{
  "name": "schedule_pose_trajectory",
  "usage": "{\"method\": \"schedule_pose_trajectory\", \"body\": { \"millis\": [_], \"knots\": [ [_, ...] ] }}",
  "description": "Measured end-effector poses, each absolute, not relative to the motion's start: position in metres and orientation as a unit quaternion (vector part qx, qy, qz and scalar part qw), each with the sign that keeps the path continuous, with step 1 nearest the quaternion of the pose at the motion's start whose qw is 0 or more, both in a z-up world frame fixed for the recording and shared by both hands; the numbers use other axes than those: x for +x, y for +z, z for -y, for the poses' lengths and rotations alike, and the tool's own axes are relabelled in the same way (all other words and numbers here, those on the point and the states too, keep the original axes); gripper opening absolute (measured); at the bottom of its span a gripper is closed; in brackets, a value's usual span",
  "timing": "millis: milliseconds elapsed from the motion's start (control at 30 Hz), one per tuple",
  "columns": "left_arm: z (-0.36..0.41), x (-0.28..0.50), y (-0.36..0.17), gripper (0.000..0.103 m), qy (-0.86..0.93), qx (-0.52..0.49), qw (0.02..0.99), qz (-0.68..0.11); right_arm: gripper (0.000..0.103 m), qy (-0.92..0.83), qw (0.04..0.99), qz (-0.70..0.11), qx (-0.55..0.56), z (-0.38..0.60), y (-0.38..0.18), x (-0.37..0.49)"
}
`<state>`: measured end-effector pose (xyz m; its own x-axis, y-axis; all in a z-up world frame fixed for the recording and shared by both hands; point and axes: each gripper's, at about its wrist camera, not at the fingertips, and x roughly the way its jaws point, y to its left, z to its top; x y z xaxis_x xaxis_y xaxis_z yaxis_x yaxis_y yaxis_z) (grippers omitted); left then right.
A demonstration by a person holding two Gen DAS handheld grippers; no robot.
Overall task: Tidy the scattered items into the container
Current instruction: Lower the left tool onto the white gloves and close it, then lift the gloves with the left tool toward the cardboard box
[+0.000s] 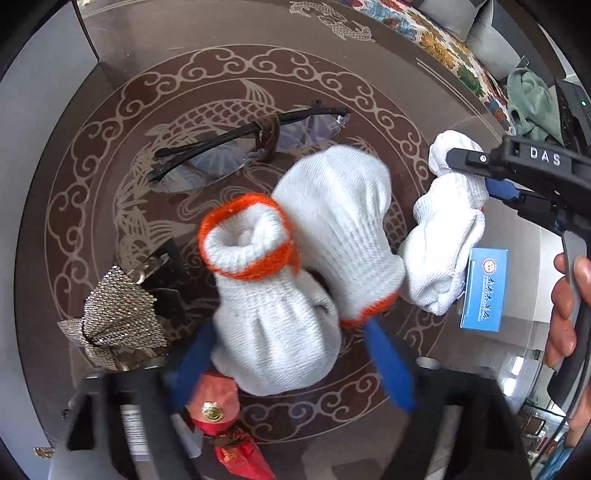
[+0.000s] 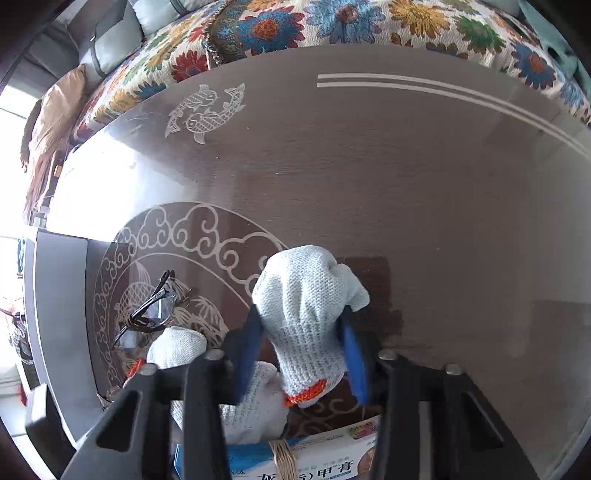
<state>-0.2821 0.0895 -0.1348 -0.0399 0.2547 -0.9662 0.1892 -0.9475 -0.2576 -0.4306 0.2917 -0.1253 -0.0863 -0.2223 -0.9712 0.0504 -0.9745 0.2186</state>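
Note:
My left gripper (image 1: 291, 354) is shut on a bundle of white knit gloves with orange cuffs (image 1: 280, 295), held between its blue fingers (image 1: 388, 362) above the table. At the right of the left wrist view, my right gripper (image 1: 472, 173) pinches another white glove (image 1: 443, 240). The right wrist view shows the same glove (image 2: 306, 314) gripped between the right gripper's (image 2: 301, 350) blue fingers (image 2: 354, 354), orange cuff hanging low. The left bundle (image 2: 177, 347) shows beside it. No container is clearly in view.
On the brown fish-patterned glass table (image 1: 332, 74) lie folded glasses (image 1: 251, 144), a sparkly bow clip (image 1: 118, 317), a red pouch (image 1: 221, 417) and a blue box (image 1: 484, 288). A floral-covered sofa (image 2: 332, 26) runs along the far edge. A hand (image 1: 565, 295) holds the right gripper.

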Motion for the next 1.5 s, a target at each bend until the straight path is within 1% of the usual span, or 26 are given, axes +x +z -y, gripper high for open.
{"method": "schedule_pose_trajectory", "body": {
  "millis": [33, 67, 100, 133, 333, 500, 867, 1033, 1167, 1500],
  "knots": [
    [-0.090, -0.282, -0.135, 0.050, 0.702, -0.694, 0.026, 0.159, 0.035, -0.737, 0.095, 0.059, 0.667, -0.291, -0.124, -0.429],
    [-0.090, -0.281, -0.134, 0.043, 0.702, -0.695, 0.026, 0.155, 0.034, -0.739, 0.097, 0.055, 0.664, -0.290, -0.122, -0.427],
    [-0.091, -0.280, -0.132, 0.039, 0.704, -0.694, 0.025, 0.150, 0.033, -0.741, 0.099, 0.051, 0.662, -0.290, -0.121, -0.425],
    [-0.092, -0.279, -0.130, 0.037, 0.706, -0.693, 0.023, 0.144, 0.033, -0.743, 0.101, 0.047, 0.660, -0.289, -0.119, -0.423],
    [-0.095, -0.277, -0.119, 0.037, 0.708, -0.693, 0.029, 0.132, 0.033, -0.746, 0.111, 0.071, 0.652, -0.297, -0.111, -0.419],
    [-0.091, -0.273, -0.112, 0.037, 0.714, -0.687, 0.032, 0.134, 0.033, -0.749, 0.105, 0.062, 0.651, -0.302, -0.106, -0.416],
    [-0.078, -0.280, -0.088, 0.037, 0.728, -0.670, 0.037, 0.140, 0.033, -0.764, 0.099, 0.059, 0.635, -0.304, -0.075, -0.410],
    [-0.074, -0.281, -0.077, 0.037, 0.735, -0.662, 0.041, 0.139, 0.033, -0.772, 0.097, 0.058, 0.625, -0.305, -0.054, -0.400],
    [-0.075, -0.279, -0.058, 0.037, 0.745, -0.651, 0.046, 0.138, 0.033, -0.778, 0.095, 0.057, 0.618, -0.308, -0.033, -0.390],
    [-0.055, -0.255, -0.011, 0.037, 0.767, -0.622, 0.058, 0.143, 0.033, -0.788, 0.094, 0.022, 0.608, -0.285, 0.021, -0.356]
  ]
}}
